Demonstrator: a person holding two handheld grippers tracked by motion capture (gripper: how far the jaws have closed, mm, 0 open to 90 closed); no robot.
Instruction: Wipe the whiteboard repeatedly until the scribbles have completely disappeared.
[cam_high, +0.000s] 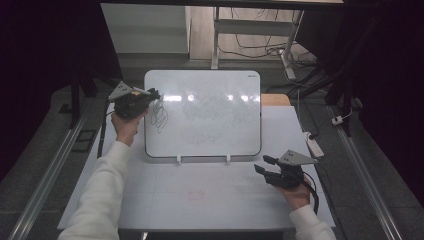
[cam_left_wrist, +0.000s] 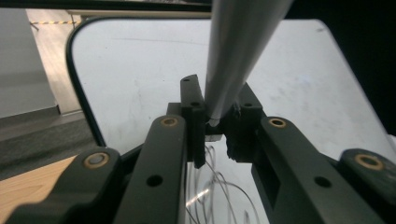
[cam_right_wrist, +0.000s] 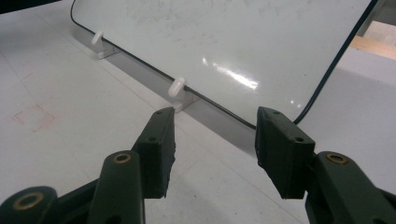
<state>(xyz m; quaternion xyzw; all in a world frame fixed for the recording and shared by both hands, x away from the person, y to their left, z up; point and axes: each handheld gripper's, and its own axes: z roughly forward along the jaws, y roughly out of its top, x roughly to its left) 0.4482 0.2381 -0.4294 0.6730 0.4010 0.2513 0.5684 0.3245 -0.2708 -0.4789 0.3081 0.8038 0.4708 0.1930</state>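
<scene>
Scribbling step: left claw (cam_high: 150, 95) clamped on marker (cam_left_wrist: 236, 60), tip at whiteboard (cam_high: 210, 135); right claw (cam_right_wrist: 212, 149) apart, idle over counter (cam_high: 200, 200). Next: steady tip contact.

There is one whiteboard (cam_high: 210, 115) standing on one white worktop (cam_high: 200, 200). Two little white pegs (cam_high: 178, 159) hold the board up at its bottom edge. One grey pen (cam_left_wrist: 238, 56) touches the board, and one black scribble (cam_high: 159, 117) is drawn there. I count two tongs, the left tongs (cam_high: 152, 93) and the right tongs (cam_high: 263, 164). One faint red mark (cam_high: 196, 195) sits on the worktop.
</scene>
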